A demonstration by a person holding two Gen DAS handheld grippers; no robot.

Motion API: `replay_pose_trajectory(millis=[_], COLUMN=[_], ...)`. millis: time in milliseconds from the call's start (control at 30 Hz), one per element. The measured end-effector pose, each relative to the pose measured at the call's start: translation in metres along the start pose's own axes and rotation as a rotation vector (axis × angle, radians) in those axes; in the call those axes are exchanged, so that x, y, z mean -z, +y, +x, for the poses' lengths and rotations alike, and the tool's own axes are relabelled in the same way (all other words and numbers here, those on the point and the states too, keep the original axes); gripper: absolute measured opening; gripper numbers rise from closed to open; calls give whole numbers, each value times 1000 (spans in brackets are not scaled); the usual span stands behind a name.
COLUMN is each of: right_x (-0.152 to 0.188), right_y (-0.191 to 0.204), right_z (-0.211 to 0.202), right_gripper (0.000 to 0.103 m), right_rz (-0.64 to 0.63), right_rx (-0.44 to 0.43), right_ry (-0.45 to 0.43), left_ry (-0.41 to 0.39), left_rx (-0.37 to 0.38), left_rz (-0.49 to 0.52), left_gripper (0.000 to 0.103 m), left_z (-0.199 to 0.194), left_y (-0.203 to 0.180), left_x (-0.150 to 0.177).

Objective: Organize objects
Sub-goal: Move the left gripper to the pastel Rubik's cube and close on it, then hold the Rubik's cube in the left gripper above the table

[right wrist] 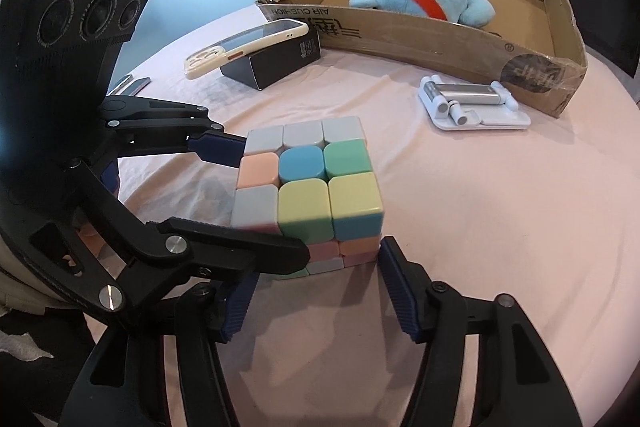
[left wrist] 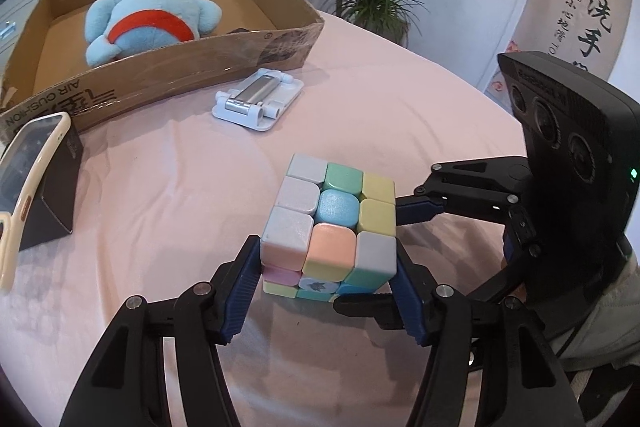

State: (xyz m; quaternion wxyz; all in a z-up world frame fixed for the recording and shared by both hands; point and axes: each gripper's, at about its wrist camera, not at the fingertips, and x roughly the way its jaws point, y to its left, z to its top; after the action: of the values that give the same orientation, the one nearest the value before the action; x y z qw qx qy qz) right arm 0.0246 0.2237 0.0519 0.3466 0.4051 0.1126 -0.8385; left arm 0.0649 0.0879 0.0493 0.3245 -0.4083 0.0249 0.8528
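Observation:
A pastel puzzle cube (left wrist: 330, 223) stands on the pink tablecloth; it also shows in the right wrist view (right wrist: 310, 187). My left gripper (left wrist: 326, 287) has its blue pads against the cube's two lower sides, shut on it. My right gripper (right wrist: 316, 291) is at the same cube from the other side, its pads at the cube's lower edges with small gaps, open. In the left wrist view the right gripper's fingers (left wrist: 420, 211) reach in from the right.
A cardboard box (left wrist: 168, 67) at the back holds a blue plush toy (left wrist: 148, 19). A white folded phone stand (left wrist: 258, 99) lies in front of it. A phone in a cream case (right wrist: 248, 47) leans on a black box (right wrist: 276, 63) at the left.

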Motion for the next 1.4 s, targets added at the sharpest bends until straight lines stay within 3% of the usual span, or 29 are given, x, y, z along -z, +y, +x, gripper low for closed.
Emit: replay_pose_trajectory(millis=[800,1400], right_x=[-3,-33], right_y=[4,5], right_z=[0,-23], right_gripper=[56,56], right_rz=[-10,-59], right_rx=[15,52], right_ry=[-15,-99], left_ry=[-5,-49], left_rx=[-15,-41], left_rz=[-17,24], left_gripper=[60,60], left_z=[-7,-35], left_y=[0,-5], left_x=[-5,-42])
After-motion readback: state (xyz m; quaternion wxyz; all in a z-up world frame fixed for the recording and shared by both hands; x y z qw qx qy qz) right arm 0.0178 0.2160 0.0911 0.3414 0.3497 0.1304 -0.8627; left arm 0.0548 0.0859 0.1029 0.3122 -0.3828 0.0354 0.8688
